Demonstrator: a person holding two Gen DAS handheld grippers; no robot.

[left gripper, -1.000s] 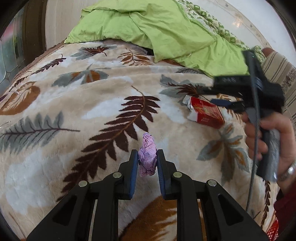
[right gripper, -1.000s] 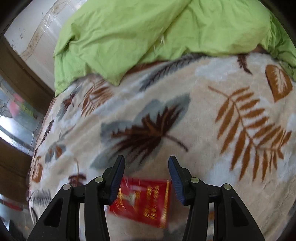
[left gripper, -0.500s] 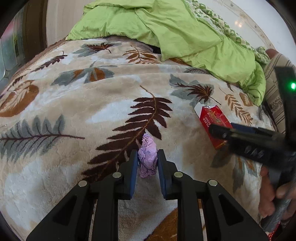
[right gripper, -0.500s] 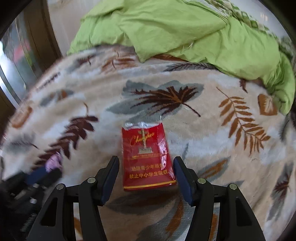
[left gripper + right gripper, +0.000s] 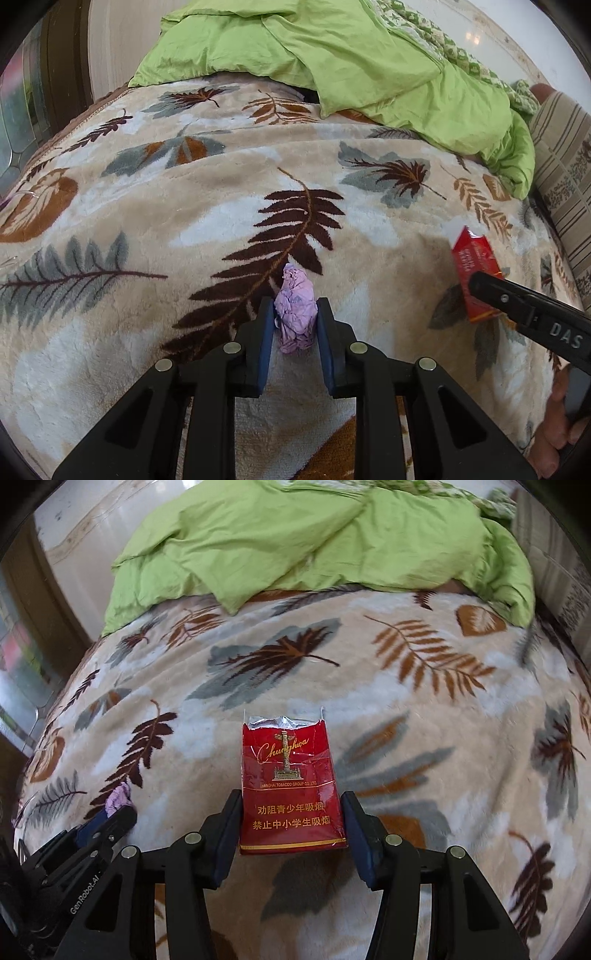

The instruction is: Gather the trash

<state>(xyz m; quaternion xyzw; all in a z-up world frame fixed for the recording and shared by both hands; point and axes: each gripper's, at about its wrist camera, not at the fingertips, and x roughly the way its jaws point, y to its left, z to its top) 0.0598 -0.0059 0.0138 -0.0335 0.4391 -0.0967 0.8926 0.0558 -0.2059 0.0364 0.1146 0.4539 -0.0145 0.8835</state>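
Left hand-held gripper (image 5: pixel 294 325) clamped on crumpled purple wrapper (image 5: pixel 295 314), right hand-held gripper (image 5: pixel 291 821) apart, straddling red cigarette pack (image 5: pixel 290 786) on leaf-print blanket (image 5: pixel 406 709); best to squeeze squarely on pack's sides.

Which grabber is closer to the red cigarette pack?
Right. The right gripper has the red cigarette pack between its fingers. The left gripper is off to the pack's left, shut on the purple wad.
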